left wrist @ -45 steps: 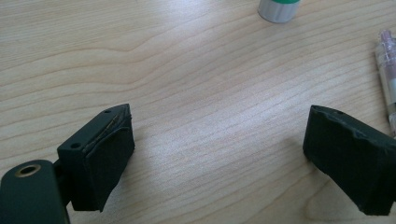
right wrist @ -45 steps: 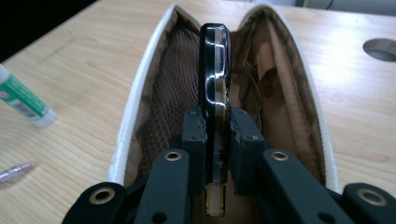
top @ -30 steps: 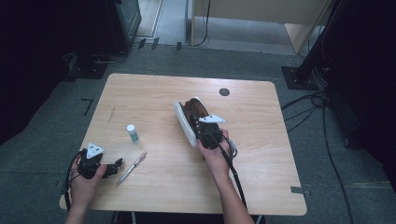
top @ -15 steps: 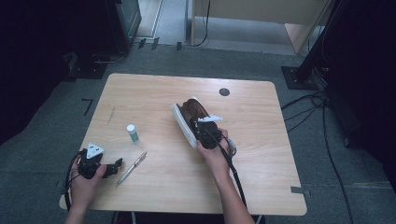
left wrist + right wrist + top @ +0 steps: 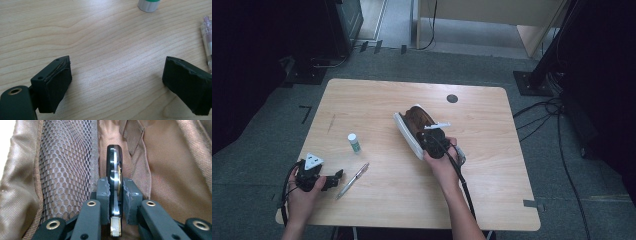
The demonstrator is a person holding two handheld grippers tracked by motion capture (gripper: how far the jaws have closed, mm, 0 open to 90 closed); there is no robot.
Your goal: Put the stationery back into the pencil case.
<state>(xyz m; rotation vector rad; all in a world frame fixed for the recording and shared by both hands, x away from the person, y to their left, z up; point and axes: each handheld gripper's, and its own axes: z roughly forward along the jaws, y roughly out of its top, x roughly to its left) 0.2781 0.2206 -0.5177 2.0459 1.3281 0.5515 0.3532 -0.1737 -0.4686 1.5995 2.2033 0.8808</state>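
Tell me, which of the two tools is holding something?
The right tool. It pinches a thin black gadget inside the brown pouch. The left tool is wide open over bare table.

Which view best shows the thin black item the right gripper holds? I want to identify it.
The right gripper view: the thin black item stands edge-on, clamped between the jaws inside the brown pouch. In the high view the hand hides it.

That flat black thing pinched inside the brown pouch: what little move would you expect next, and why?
Probably the right gripper eases the flat black object a little deeper, then lets go. Its pads are clamped on the object's lower end, and the object already stands inside the open brown pouch, beside the mesh pocket. The left gripper rests open over bare table.
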